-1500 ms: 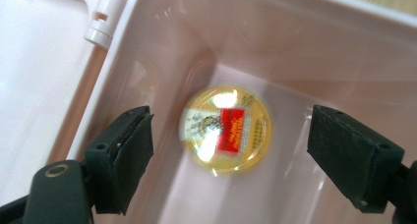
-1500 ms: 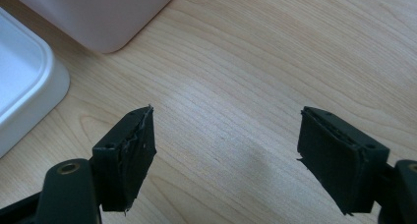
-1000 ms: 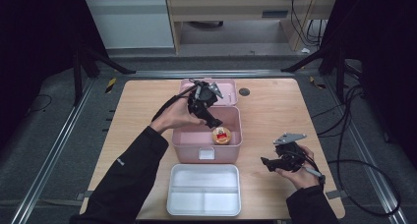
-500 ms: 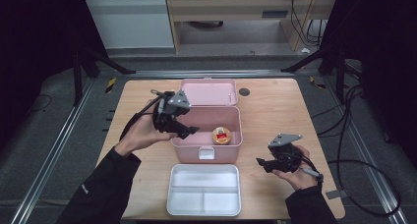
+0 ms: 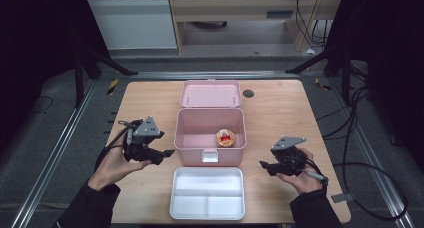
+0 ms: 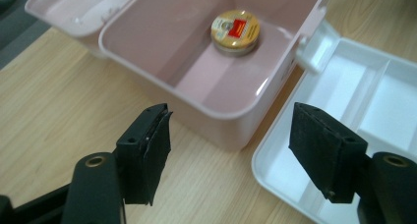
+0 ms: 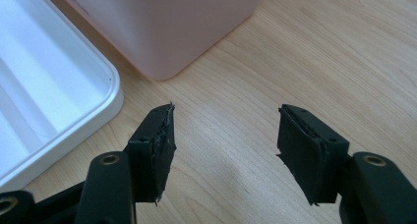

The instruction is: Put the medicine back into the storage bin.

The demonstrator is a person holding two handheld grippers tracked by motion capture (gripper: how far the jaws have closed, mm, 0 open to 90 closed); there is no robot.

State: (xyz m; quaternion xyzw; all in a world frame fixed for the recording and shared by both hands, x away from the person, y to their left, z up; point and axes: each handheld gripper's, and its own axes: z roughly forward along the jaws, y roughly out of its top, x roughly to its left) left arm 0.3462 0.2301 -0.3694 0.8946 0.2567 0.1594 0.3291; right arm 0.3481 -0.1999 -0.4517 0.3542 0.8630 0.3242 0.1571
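A pink box (image 5: 190,155) stands open at the table's middle, its lid (image 5: 210,94) laid back behind it. Inside, toward its right, lies a round gold tin with a red label (image 5: 225,137), also seen in the left gripper view (image 6: 235,31). My left gripper (image 5: 167,152) hovers left of the box, pointing right at its front corner (image 6: 216,113). Its jaws have just been closing a little and stand open with nothing between them (image 6: 230,130). My right gripper (image 5: 262,164) sits low, right of the box, aimed at the box's corner (image 7: 162,22). Its jaws (image 7: 226,121) have also been closing, open and empty.
A white divided tray (image 5: 207,193) lies in front of the box, near the table's front edge; its rim shows in both gripper views (image 6: 354,86) (image 7: 44,86). A dark round grommet (image 5: 248,93) sits at the back right. Cables trail off both grippers.
My left hand has swung from above the box leftward and down to the table beside it. Both pairs of jaws look slightly narrower. The right hand has stayed put.
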